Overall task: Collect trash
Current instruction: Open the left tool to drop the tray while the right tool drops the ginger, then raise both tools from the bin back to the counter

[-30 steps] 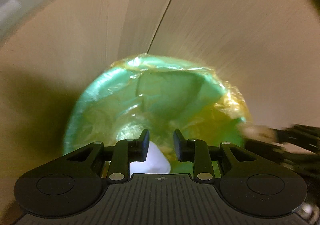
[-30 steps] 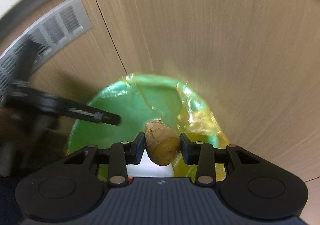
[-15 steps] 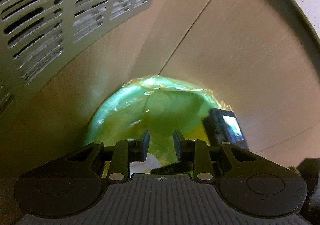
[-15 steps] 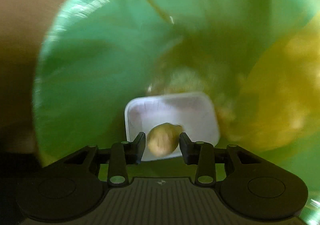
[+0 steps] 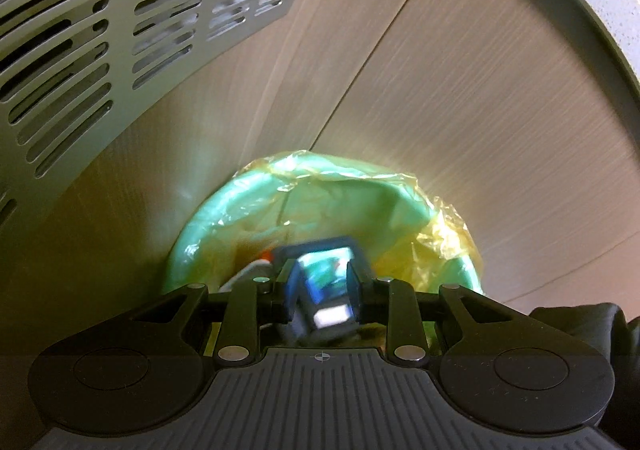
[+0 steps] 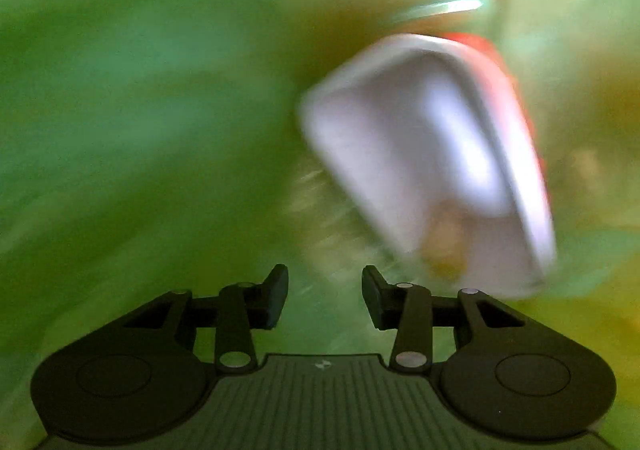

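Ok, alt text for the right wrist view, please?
The right tool, open and holding nothing, points down into a green trash bag that fills the blurred view. A white tray lies tilted inside the bag, with a brownish scrap at its lower end.

white tray (image 6: 420, 154) tilted inside green bin bag (image 6: 140, 110), blurred.
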